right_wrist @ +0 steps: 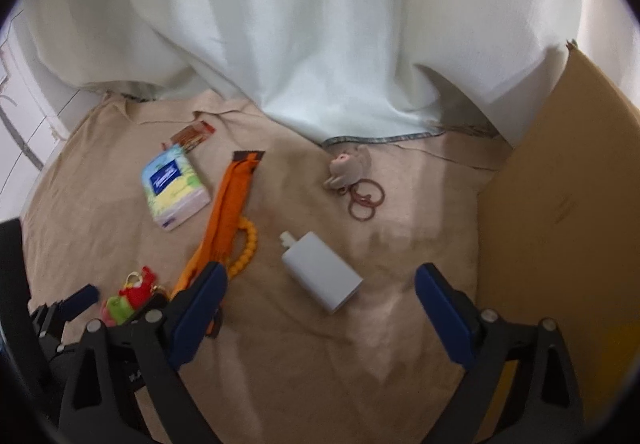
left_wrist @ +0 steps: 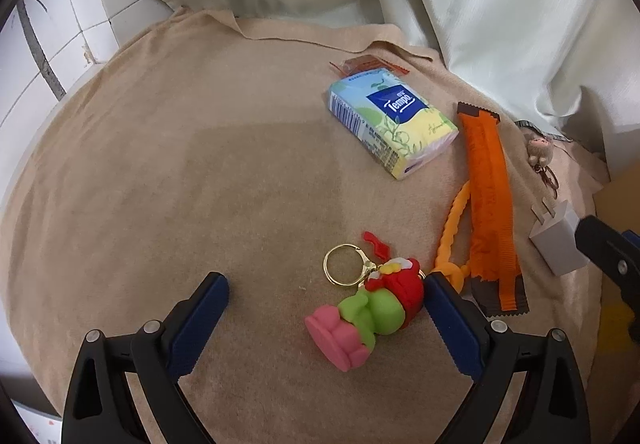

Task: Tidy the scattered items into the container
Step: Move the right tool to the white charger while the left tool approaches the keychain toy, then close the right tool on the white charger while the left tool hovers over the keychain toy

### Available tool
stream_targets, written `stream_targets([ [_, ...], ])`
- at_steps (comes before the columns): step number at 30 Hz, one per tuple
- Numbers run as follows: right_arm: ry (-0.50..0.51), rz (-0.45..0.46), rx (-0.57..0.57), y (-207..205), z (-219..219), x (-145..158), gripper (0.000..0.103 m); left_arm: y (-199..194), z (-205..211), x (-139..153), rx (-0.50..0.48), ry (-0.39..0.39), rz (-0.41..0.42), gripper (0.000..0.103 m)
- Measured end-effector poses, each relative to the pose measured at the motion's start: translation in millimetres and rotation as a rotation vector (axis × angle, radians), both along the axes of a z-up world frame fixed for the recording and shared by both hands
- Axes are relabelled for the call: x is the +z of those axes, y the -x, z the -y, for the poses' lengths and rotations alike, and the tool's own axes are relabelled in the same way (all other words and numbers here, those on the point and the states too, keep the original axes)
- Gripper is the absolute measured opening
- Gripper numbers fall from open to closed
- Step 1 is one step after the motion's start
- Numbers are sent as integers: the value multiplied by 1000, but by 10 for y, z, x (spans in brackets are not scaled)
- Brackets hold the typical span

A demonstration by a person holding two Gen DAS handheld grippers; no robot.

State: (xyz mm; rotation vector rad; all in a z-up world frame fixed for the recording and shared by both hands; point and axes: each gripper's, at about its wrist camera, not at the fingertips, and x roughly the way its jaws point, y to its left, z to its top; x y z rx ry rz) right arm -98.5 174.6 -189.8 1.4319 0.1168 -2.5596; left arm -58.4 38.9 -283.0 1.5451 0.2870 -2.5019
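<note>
Blue-padded and spread wide, my left hand-held gripper (left_wrist: 326, 298) is hovering over the frog keychain (left_wrist: 370, 314), its right pad just touching the toy's red cap while the left pad is standing well clear; it is gripping nothing. My right hand-held gripper (right_wrist: 320, 290) is gaping just as wide, with the white charger (right_wrist: 322, 276) lying between its fingertips, untouched and unheld.

I'm judging the tidying as barely begun: everything I'm seeing is lying loose on the surface (left_wrist: 200, 183), and nothing is showing inside the cardboard box (right_wrist: 560, 203) at my right, though I'm only getting its outer wall, so I cannot tell what it holds.

Moving outward, I'm passing the yellow beaded loop (right_wrist: 246, 248) tucked against the long orange wrapper (left_wrist: 490, 203), then the tissue pack (left_wrist: 394, 123) with a small red sachet (left_wrist: 366, 63) just behind it, and over to the right the little plush charm (right_wrist: 348, 165) beside a tangle of brown hair ties (right_wrist: 366, 199).

Beneath it all, a beige cloth is covering the surface, creased at its far edge. Beyond that a pale curtain (right_wrist: 320, 23) is hanging down onto the cloth, and white tiled wall (left_wrist: 60, 43) is showing at far left.
</note>
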Motion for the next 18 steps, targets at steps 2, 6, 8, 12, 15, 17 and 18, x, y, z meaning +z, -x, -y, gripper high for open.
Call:
stream_targets([
  [2, -30, 3, 1, 25, 26, -48, 97, -6, 4, -2, -5, 6, -13, 99],
  [6, -40, 16, 10, 59, 41, -147, 94, -11, 19, -5, -11, 14, -24, 99],
  [8, -37, 37, 17, 74, 46, -201, 84, -8, 21, -6, -14, 12, -26, 99],
  [12, -71, 80, 24, 85, 64, -299, 58, -7, 28, -5, -28, 10, -31, 99],
  [15, -72, 93, 25, 54, 68, -314, 45, -7, 45, 1, -38, 2, -25, 99],
  [17, -61, 101, 22, 36, 59, -313, 41, -5, 51, 5, -48, -1, -22, 99],
  [18, -54, 110, 17, 27, 50, -313, 40, -8, 56, 6, -54, -2, -22, 99],
])
